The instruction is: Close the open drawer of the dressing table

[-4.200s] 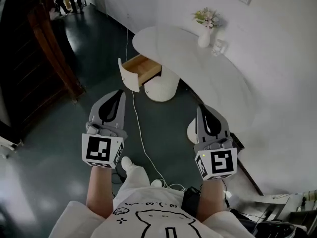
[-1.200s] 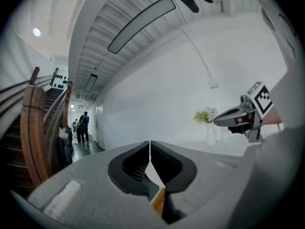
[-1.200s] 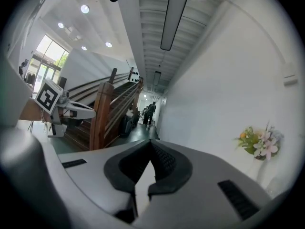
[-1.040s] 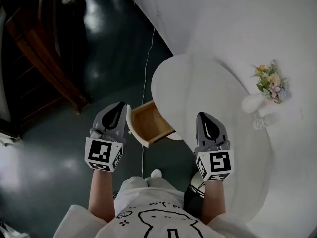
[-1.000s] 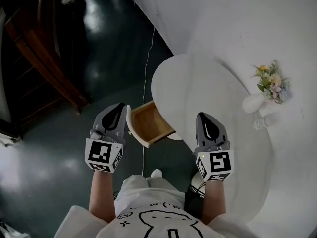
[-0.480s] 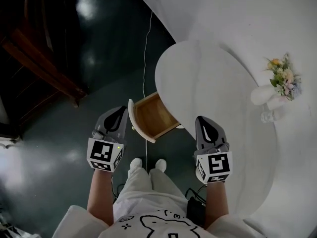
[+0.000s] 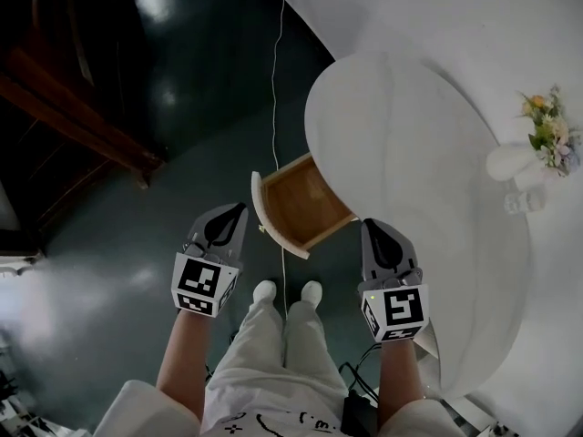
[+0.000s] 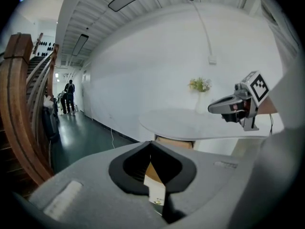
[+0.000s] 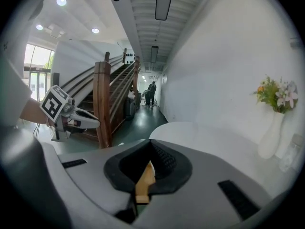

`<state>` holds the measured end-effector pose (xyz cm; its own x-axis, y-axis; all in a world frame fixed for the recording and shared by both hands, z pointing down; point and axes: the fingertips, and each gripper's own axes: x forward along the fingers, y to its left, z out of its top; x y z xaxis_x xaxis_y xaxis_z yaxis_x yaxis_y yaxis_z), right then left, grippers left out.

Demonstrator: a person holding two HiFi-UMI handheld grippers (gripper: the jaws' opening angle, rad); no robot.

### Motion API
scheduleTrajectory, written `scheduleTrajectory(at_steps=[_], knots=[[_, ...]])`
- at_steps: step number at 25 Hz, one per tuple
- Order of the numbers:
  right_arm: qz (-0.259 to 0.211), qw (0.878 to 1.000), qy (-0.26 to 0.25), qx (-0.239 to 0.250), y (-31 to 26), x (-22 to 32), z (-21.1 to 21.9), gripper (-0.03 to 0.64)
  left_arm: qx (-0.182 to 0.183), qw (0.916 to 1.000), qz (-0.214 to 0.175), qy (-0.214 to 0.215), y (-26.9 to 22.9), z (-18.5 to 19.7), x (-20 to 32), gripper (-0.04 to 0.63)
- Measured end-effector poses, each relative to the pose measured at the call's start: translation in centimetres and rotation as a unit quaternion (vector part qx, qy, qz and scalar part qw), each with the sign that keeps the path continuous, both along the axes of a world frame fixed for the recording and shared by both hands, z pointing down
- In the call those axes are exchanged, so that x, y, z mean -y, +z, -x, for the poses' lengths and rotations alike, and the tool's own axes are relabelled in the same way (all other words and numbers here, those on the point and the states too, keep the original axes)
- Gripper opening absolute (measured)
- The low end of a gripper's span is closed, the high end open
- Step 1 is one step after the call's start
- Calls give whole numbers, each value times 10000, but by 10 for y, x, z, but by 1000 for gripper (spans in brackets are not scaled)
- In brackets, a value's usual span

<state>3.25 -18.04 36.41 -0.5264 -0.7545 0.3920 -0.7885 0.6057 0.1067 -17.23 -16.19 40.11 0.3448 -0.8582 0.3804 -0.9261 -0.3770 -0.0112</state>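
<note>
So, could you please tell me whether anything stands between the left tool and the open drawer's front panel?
Nothing visible does. The left tool, shut and empty, sits just beside the white front panel of the open wooden drawer. The thin white cable lies on the dark floor below.

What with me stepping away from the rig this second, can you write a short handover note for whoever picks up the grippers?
Drawer: open, sticking out from under the white table; it looks empty.
Left gripper: shut, holding nothing, tip just left of the drawer's front panel; contact unclear.
Right gripper: shut, holding nothing, at the table edge, right of the drawer.
Done: person stands in front of the drawer. Nothing closed yet.
Left: push the front panel in until the drawer sits flush.
</note>
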Motion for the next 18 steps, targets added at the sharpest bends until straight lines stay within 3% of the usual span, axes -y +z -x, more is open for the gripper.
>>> scheduleTrajectory(at_steps=[18], knots=[[223, 9984, 516, 107, 77, -24, 7, -3, 11, 9970, 537, 560, 116, -5, -19, 14]])
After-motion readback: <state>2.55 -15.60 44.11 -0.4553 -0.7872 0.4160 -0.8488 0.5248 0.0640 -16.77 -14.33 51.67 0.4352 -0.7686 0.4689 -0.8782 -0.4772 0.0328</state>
